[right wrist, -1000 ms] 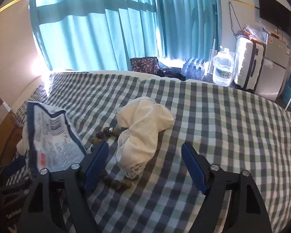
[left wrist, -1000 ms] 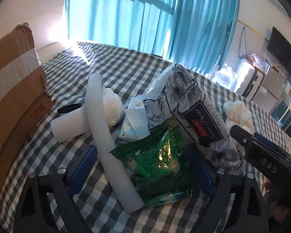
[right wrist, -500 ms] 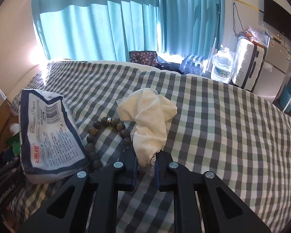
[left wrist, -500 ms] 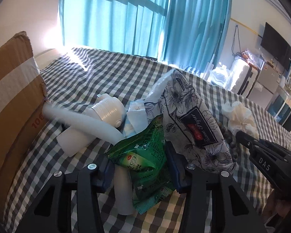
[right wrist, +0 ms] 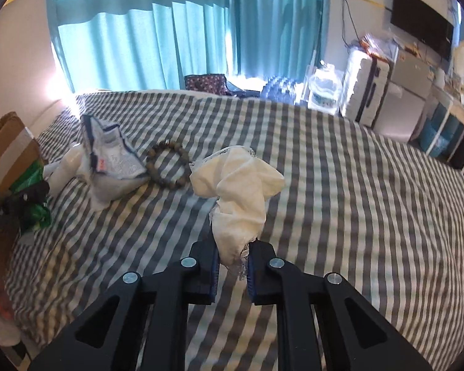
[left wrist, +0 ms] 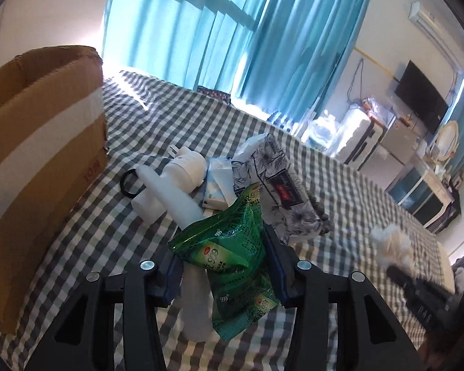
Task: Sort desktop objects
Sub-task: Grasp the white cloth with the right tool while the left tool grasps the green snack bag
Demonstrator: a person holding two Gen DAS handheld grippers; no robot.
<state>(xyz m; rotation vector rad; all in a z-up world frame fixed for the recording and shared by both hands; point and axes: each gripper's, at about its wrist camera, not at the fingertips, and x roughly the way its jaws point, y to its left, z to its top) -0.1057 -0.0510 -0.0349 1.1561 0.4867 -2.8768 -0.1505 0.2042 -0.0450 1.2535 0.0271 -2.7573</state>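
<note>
two grippers work over a bed point(right wrist: 340, 185) covered in a grey checked sheet. the left gripper point(left wrist: 222, 266) is closed on a green packet point(left wrist: 232, 247), lifted near the camera, with a white tube point(left wrist: 170, 191) just behind it. beyond lie a white bottle point(left wrist: 187, 168), a floral pack point(left wrist: 281, 185) and a black ring point(left wrist: 130, 182). a cardboard box point(left wrist: 43, 142) stands at left. the right gripper point(right wrist: 232, 275) is closed on a white cloth point(right wrist: 238, 191), raised above the sheet. a bead bracelet point(right wrist: 168, 167) lies to its far left.
</note>
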